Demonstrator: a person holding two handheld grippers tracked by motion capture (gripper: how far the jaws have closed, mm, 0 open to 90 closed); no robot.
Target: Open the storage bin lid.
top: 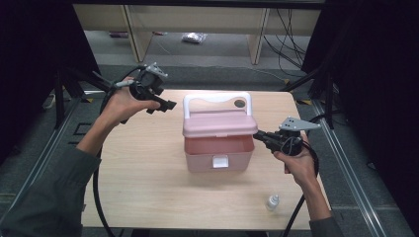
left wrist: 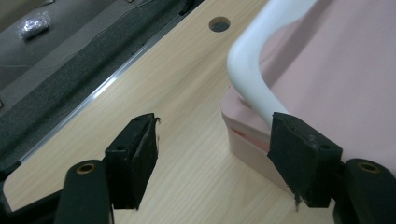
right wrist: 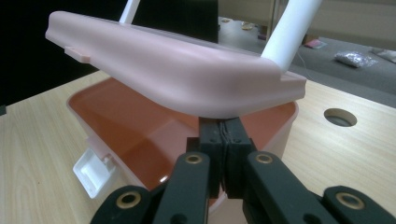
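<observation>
A pink box (top: 217,153) with a white handle (top: 217,98) stands mid-table. Its lid (top: 220,123) is raised partway, so the pink inside (right wrist: 140,121) shows beneath the lid (right wrist: 177,74). My right gripper (top: 258,134) is at the box's right side. In the right gripper view it (right wrist: 223,128) is shut, its tips pressed up under the lid's edge. My left gripper (top: 165,105) hovers open at the box's back left. In the left gripper view it (left wrist: 212,135) is empty, with one pad (left wrist: 299,158) close to the handle (left wrist: 247,65).
A small clear bottle (top: 272,202) stands near the table's front right corner. A white latch (top: 220,161) hangs open on the box front. A round hole (top: 239,103) is in the tabletop behind the box. Dark curtains and stands flank the table.
</observation>
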